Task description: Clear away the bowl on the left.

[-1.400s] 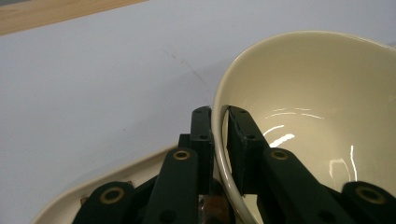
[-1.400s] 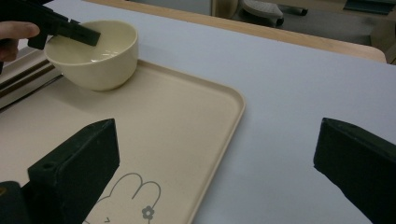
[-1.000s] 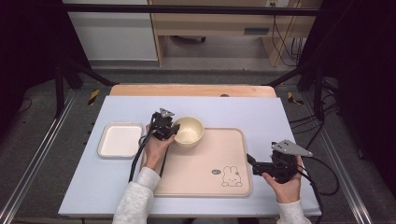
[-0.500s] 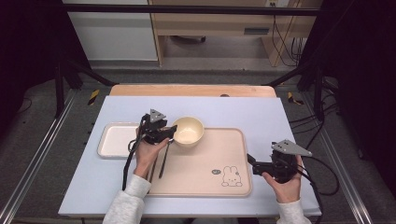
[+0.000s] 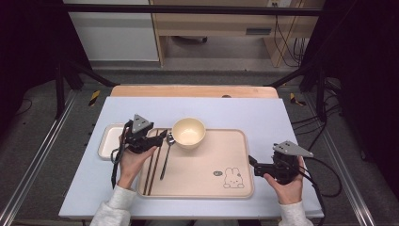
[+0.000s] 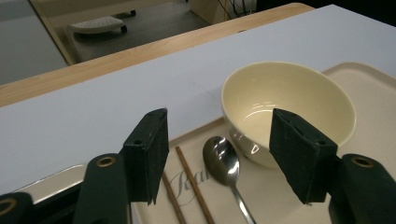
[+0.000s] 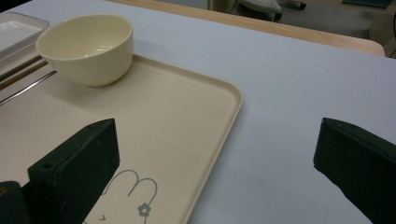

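A cream bowl (image 5: 188, 133) (image 6: 285, 102) (image 7: 86, 46) stands empty at the far left of the beige tray (image 5: 202, 179) (image 7: 154, 126). Just left of it on the tray lie a metal spoon (image 5: 165, 157) (image 6: 222, 156) and brown chopsticks (image 5: 153, 162) (image 6: 187, 177). My left gripper (image 5: 162, 136) (image 6: 224, 154) hovers over the spoon's head, pointing at the bowl. Its jaws have just been opening and hold nothing. My right gripper (image 5: 253, 165) (image 7: 215, 163) rests open at the tray's right edge, nothing between its jaws.
A small white rectangular dish (image 5: 109, 140) (image 7: 18, 25) sits on the pale blue tabletop left of the tray. A bunny print (image 5: 233, 178) marks the tray's near right corner. A wooden strip (image 5: 193, 91) edges the table's far side.
The left gripper has drawn back leftward from the bowl's rim and risen a little, and its jaws have spread. The bowl stays put. The right gripper has not moved.
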